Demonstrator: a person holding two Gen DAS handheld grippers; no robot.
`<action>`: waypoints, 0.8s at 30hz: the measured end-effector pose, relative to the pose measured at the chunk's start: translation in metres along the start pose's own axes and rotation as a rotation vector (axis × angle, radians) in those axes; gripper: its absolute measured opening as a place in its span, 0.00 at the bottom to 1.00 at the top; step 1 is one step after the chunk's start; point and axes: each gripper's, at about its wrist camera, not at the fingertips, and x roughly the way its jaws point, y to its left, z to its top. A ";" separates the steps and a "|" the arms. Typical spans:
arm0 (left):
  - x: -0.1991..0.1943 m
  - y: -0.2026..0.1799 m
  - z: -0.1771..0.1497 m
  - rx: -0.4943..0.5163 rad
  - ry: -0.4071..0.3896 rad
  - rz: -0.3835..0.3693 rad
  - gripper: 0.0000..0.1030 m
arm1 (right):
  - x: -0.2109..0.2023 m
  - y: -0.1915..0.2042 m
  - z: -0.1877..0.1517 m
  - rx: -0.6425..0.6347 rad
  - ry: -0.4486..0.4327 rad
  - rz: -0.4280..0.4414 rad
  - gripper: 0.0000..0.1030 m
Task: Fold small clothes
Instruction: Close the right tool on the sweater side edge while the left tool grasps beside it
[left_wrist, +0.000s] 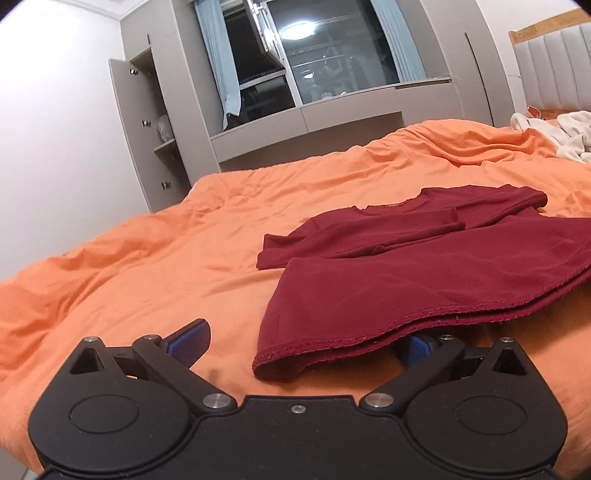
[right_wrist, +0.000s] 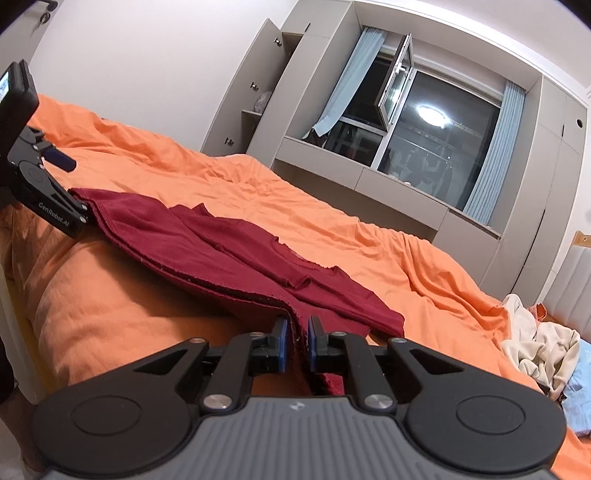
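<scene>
Garment: a dark red shirt (right_wrist: 229, 251) lies spread on the bed, both sleeves already folded in across the chest, the hem toward the person at the bed's near edge.
Right claw (right_wrist: 296, 341): jaws drawn together and clamped on one corner of the hem, with red cloth bunched between the blue pads; likely holding that corner ready to carry the bottom up toward the collar.
Left claw (left_wrist: 301, 341): jaws wide apart at the other hem corner. One blue finger (left_wrist: 190, 338) stands clear over the bedding, the other is tucked under the cloth, so nothing is gripped yet; it appears to be lining up to match the right side.
Reason for pairing: a grip on both corners would keep the hem straight through the fold.
Surface: an orange duvet (left_wrist: 147, 258), soft and rumpled, so the shirt sags over its humps.
Waiting pile: cream clothes (right_wrist: 543, 347) lie heaped well apart, near the headboard.
Room: grey built-in wardrobes (left_wrist: 140, 122) with one door open, a dark window (right_wrist: 424, 136) with pale blue curtains reflecting a ceiling lamp.
</scene>
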 end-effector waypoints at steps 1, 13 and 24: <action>-0.002 -0.001 -0.001 0.008 -0.008 0.003 0.99 | 0.000 0.000 -0.001 0.000 0.003 0.000 0.11; -0.011 0.004 0.009 0.049 -0.045 0.012 0.88 | 0.003 0.003 -0.008 -0.006 0.072 -0.007 0.13; 0.002 0.018 0.022 0.182 0.013 -0.132 0.49 | 0.003 0.009 -0.013 -0.036 0.104 -0.030 0.19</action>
